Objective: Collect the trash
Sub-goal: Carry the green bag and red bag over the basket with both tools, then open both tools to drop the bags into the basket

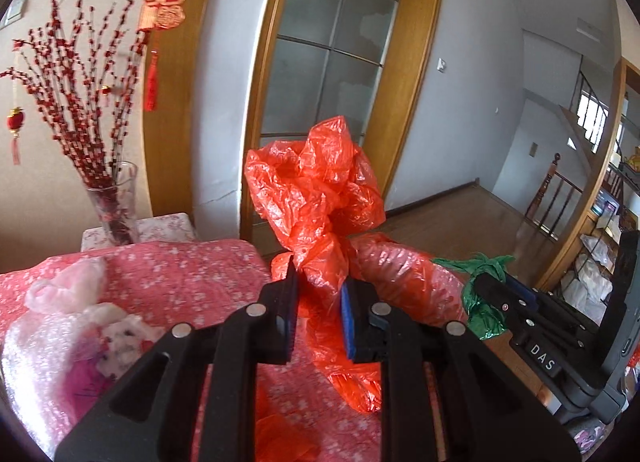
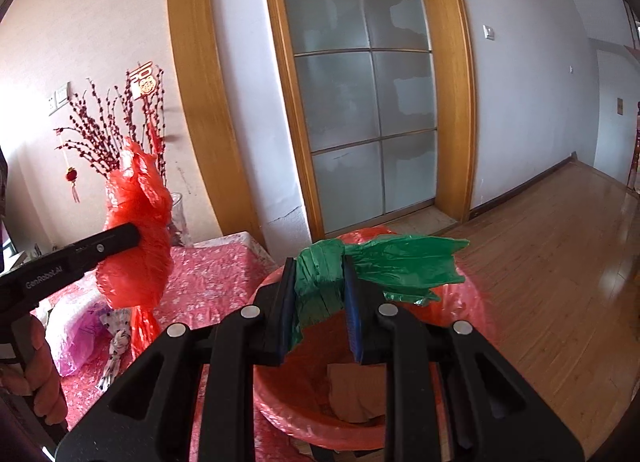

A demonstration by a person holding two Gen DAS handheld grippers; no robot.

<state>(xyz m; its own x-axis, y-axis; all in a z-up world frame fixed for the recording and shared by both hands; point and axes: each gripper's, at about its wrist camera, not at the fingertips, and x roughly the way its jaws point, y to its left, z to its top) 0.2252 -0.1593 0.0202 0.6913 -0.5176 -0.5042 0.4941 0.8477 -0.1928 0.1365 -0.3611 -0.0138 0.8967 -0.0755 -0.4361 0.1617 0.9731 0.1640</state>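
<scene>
Holding red bag (image 1: 316, 198) in left gripper (image 1: 318, 298), green bag (image 2: 384, 266) in right gripper (image 2: 320, 294), above bin (image 2: 280, 406).

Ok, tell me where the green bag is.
The green bag is clamped in the right gripper, above the red-lined bin, right of the red bag.

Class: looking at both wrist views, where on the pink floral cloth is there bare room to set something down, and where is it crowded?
Free: the pink floral cloth between the red plastic bag and the red-lined bin. Crowded: its left end, with the plush toy, bubble wrap and vase.
</scene>
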